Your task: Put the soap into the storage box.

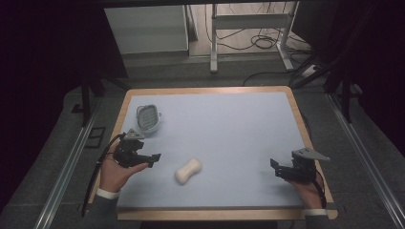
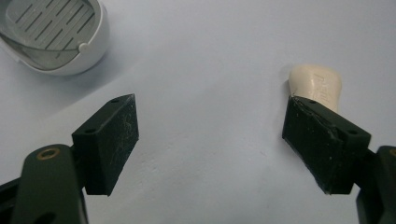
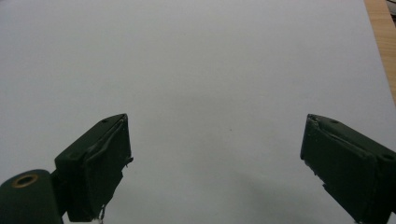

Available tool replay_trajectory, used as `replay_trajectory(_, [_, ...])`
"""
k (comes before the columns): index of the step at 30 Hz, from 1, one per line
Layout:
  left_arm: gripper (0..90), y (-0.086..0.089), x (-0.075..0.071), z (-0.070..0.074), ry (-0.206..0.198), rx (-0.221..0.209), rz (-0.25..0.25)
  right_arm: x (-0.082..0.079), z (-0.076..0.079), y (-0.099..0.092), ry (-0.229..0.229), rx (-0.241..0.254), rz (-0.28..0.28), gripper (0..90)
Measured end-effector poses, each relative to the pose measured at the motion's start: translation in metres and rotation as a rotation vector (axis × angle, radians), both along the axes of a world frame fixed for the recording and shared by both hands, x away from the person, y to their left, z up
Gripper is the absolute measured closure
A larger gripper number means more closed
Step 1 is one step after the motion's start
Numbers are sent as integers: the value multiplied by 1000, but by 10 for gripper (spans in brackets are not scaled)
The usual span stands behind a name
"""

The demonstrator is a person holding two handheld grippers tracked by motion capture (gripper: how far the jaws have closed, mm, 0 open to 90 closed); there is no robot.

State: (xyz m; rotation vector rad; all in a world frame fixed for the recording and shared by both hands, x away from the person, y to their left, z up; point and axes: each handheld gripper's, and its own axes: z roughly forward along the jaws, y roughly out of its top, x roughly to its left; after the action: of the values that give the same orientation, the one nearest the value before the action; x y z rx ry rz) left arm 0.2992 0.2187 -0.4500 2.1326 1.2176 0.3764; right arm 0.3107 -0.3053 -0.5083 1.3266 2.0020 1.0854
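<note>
The work in hand looks like picking up the bar of soap point(image 1: 187, 171), which lies flat on the blue mat point(image 1: 224, 138) a little left of centre in the lower half of the high view. The soap dish point(image 1: 148, 118) with its slotted insert sits further up and to the left, well apart from the soap, and is the likely place for it.

The left gripper point(image 1: 145, 160) hovers just left of the soap with its jaws spread wide and nothing between them. In the left gripper view the soap point(image 2: 316, 85) peeks out behind the right-hand jaw near the right edge of the frame, so the claw is not yet lined up; the dish point(image 2: 56, 35) fills the upper left corner there.

To do this step well, I would shift the left gripper toward the soap until the bar sits midway between the jaws, turn it so they close across the narrow waist, and lower it close to the mat before squeezing. Soap is smooth, so an off-centre pinch may let it squirt out.

The right gripper point(image 1: 282, 170) waits at the lower right, jaws spread over bare mat point(image 3: 210, 70).
</note>
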Motion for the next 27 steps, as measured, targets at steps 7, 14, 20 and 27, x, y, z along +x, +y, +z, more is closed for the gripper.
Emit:
replay_trajectory(7, [189, -9, 2, 4, 15, 8, -19, 0, 0, 0, 2, 1, 4, 93])
replay_trajectory(14, [190, -18, 3, 6, 21, 26, -49, -1, 0, -3, -4, -7, -13, 95])
replay_trajectory(20, [189, -29, 4, 1, 30, 47, -77, -1, 0, -2, 2, -14, -11, 95])
replay_trajectory(27, [194, -42, 7, -1, 41, 81, -111, -1, -2, -2, 14, -23, -6, 95])
